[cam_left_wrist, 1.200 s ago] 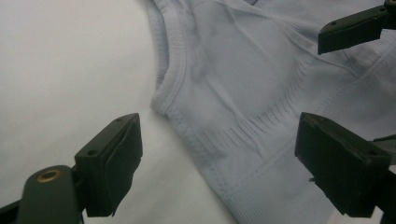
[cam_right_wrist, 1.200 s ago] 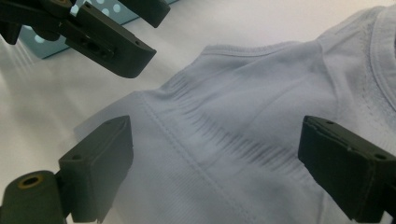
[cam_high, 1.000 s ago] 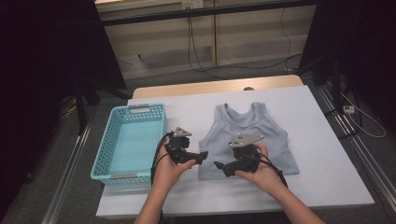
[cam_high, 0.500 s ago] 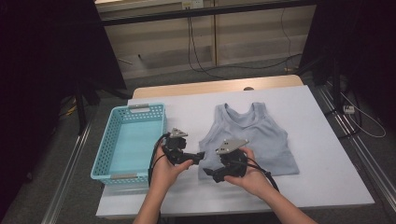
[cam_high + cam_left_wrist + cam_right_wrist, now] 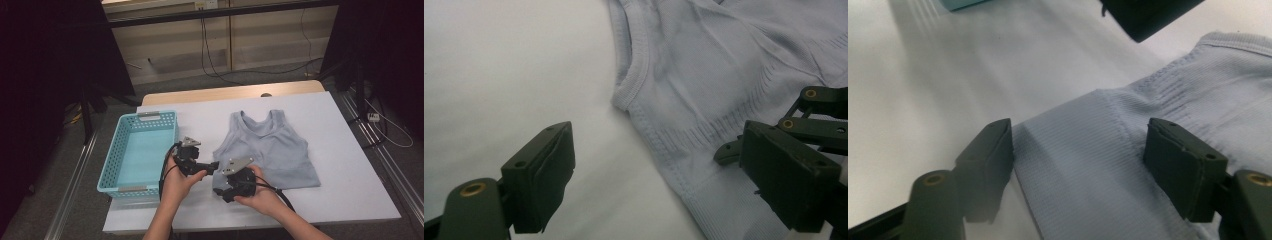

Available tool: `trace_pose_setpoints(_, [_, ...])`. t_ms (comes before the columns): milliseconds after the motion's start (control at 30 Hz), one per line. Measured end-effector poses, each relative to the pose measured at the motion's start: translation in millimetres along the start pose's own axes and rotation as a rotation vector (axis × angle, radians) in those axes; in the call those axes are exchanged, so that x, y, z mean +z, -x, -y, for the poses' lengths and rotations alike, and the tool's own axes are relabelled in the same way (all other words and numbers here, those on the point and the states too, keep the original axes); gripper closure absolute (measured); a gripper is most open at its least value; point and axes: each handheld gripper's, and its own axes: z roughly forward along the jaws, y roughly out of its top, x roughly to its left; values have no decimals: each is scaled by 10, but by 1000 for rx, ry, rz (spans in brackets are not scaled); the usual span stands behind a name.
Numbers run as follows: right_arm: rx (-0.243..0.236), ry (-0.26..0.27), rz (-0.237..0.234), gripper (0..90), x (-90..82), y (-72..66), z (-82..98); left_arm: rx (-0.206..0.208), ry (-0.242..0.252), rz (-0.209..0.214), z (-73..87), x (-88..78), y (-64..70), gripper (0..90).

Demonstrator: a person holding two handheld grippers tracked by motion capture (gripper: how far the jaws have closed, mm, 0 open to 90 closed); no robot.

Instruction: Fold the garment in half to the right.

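A light grey-blue tank top (image 5: 270, 150) lies flat on the white table (image 5: 330, 205), neck away from me. My left gripper (image 5: 214, 167) hovers at the top's left side, its jaws standing open over the side seam (image 5: 659, 135) with nothing pinched. My right gripper (image 5: 223, 193) is at the lower left hem corner (image 5: 1058, 145). Its jaws have just been closing, the corner lies between them, and the pads still stand apart from the cloth. In the right gripper view, the left gripper's black jaw (image 5: 1148, 15) shows just beyond the corner.
A teal plastic basket (image 5: 150, 115) sits empty at the table's left, close beside my left hand. Bare white table surrounds the top on the right and front. Cables and dark stands fill the floor beyond the far edge.
My right hand has slid left and down along the hem to the top's lower left corner, close to the left gripper. The left hand has stayed put.
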Motion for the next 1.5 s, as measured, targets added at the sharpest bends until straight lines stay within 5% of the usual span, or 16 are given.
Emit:
trace_pose_setpoints(400, [-8, -1, 17, 396, -13, 10, 15, -5, 0, 5, -5, -2, 17, 152])
trace_pose_setpoints(867, [15, 8, 70, 785, -70, 73, 41, -10, 19, 12, -22, -34, 7, 152])
trace_pose_setpoints(1167, [89, 40, 19, 809, -137, 108, 23, -7, 20, 4, -21, -32, -18, 152])
trace_pose_setpoints(1500, [88, 70, -24, 810, -250, 21, 0, -25, 53, -17, -57, -78, -52, 154])
